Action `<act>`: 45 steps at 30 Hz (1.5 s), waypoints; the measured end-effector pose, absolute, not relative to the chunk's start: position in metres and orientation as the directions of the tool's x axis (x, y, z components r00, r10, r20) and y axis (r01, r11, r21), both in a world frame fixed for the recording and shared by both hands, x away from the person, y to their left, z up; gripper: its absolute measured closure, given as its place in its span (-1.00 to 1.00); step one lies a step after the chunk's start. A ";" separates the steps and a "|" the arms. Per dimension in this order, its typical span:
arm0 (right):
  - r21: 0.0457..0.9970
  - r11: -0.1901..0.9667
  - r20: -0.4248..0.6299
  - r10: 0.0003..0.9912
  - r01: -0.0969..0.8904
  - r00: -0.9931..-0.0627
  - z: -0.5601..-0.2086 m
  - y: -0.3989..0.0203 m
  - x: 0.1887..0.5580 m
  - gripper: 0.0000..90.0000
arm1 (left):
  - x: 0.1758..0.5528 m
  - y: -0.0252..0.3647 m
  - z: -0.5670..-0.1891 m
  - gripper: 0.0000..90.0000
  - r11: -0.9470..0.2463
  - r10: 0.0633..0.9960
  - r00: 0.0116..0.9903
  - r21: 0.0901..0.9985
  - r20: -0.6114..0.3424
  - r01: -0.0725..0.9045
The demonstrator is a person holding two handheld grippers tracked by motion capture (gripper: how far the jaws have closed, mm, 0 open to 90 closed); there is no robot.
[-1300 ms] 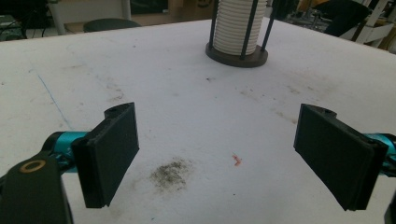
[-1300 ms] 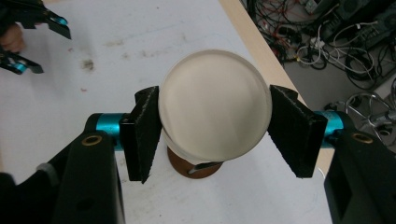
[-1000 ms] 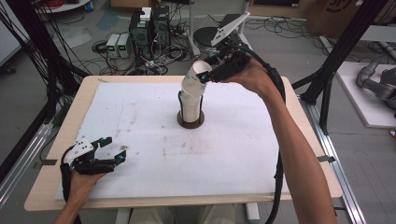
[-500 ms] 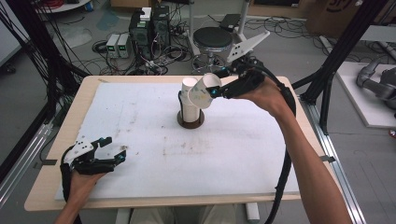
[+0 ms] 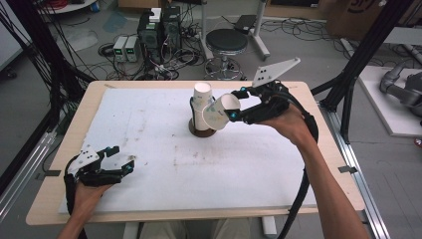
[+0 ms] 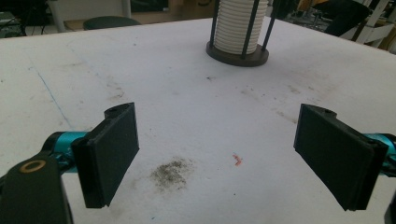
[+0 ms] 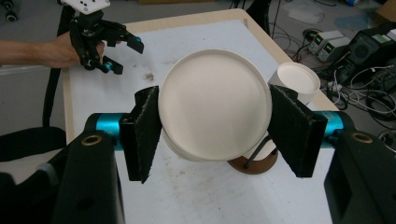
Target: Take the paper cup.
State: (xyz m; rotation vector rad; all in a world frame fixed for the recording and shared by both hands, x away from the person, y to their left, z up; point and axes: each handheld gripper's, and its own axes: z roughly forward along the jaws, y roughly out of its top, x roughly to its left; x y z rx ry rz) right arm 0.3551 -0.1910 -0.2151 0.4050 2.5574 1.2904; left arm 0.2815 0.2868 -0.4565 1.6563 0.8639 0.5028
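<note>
A stack of white paper cups [image 5: 201, 99] stands in a holder with a dark round base [image 5: 201, 132] and thin rods at the middle of the table. Just right of it, my right gripper [image 5: 230, 105] is shut on one white paper cup [image 5: 215, 113], which lies tilted on its side in the air. The right gripper view shows this cup's round bottom [image 7: 215, 105] squeezed between both pads, with the stack [image 7: 296, 81] behind it. At the near left corner my left gripper [image 5: 123, 158] rests open on the mat. Its jaws [image 6: 224, 149] hold nothing and face the stack [image 6: 238, 25].
A white mat [image 5: 149, 124] covers the wooden table, with a dark smudge [image 6: 170, 170] in front of the left gripper. Beyond the far edge are a stool [image 5: 226, 42], electronics boxes [image 5: 159, 30] and cables on the floor. Black frame poles stand at both sides.
My right gripper has carried the cup from the top of the stack down and to the right, tipping it onto its side. The left gripper has stayed still.
</note>
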 end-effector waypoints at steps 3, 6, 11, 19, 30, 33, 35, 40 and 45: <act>0.817 0.560 -0.091 0.356 0.135 -0.930 -0.221 -0.192 0.349 -0.16 | 0.281 0.286 -0.456 -0.69 -0.089 0.763 0.636 0.957 -0.113 0.277; 0.831 0.540 -0.087 0.357 0.130 -0.930 -0.227 -0.192 0.345 -0.16 | 0.281 0.287 -0.456 -0.69 -0.088 0.764 0.636 0.958 -0.110 0.272; 0.849 0.510 -0.065 0.365 0.141 -0.929 -0.243 -0.193 0.339 -0.16 | 0.281 0.287 -0.456 -0.69 -0.088 0.765 0.635 0.959 -0.109 0.270; 0.876 0.461 -0.042 0.364 0.141 -0.931 -0.268 -0.190 0.331 -0.16 | 0.281 0.287 -0.457 -0.69 -0.084 0.766 0.633 0.958 -0.113 0.273; 0.895 0.422 -0.010 0.345 0.146 -0.939 -0.300 -0.174 0.324 -0.16 | 0.281 0.287 -0.457 -0.69 -0.087 0.765 0.635 0.959 -0.110 0.271; 0.902 0.404 0.002 0.345 0.150 -0.939 -0.308 -0.174 0.323 -0.16 | 0.280 0.287 -0.457 -0.69 -0.088 0.765 0.635 0.960 -0.107 0.267; 0.904 0.398 0.009 0.343 0.154 -0.939 -0.313 -0.174 0.322 -0.16 | 0.281 0.287 -0.457 -0.69 -0.086 0.765 0.635 0.959 -0.110 0.270; 0.908 0.387 0.018 0.343 0.159 -0.939 -0.322 -0.176 0.320 -0.16 | 0.281 0.286 -0.457 -0.69 -0.089 0.766 0.633 0.958 -0.109 0.271; 0.908 0.380 0.034 0.348 0.175 -0.937 -0.329 -0.179 0.317 -0.16 | 0.281 0.286 -0.456 -0.69 -0.090 0.768 0.631 0.956 -0.111 0.278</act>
